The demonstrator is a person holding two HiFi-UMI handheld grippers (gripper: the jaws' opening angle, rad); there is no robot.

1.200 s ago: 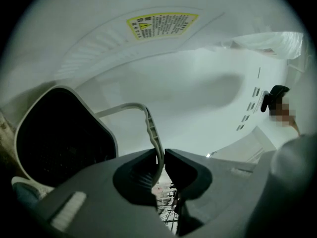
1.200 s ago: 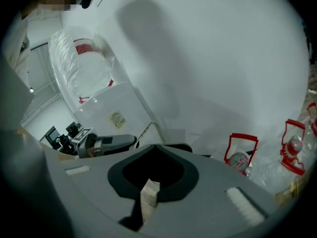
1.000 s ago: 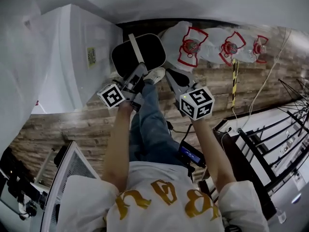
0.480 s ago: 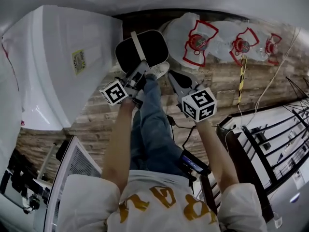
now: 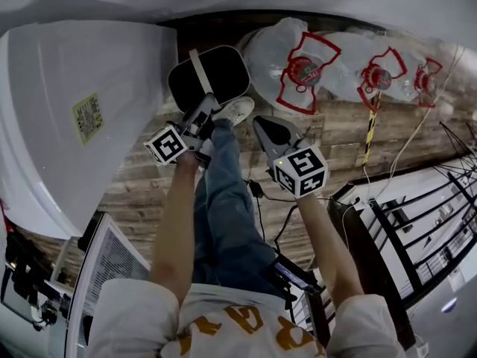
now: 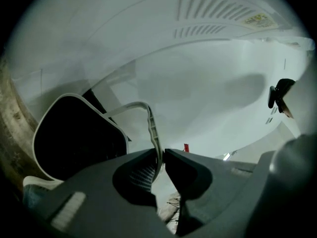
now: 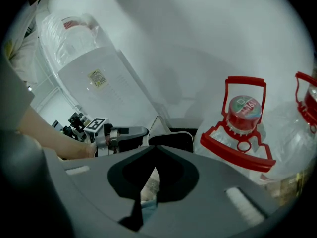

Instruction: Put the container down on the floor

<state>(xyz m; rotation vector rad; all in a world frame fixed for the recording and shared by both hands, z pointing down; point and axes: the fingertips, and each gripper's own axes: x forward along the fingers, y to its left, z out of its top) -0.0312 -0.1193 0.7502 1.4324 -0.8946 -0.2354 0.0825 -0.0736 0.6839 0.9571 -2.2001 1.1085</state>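
Left tool (image 6: 161, 152) is clamped on the thin white handle (image 6: 148, 117) of the black, white-rimmed plastic container (image 5: 220, 77), which hangs just beyond the person's white shoe (image 5: 235, 112) over the brown wood-plank surface (image 5: 335, 136); contact can't be confirmed. Right tool (image 7: 156, 148) is closed on nothing. Likely step is lowering: the base needs to seat flat before the left tool lets go.

Black container (image 5: 212, 73): one, top centre of frame
Water jugs (image 5: 298, 69) with red caps and handles: three, in a row across upper right
Tools: two, left tool (image 5: 201, 116) and right tool (image 5: 261, 124)
White shoe (image 5: 235, 112): one
Large white appliance (image 5: 74, 125): one, left side
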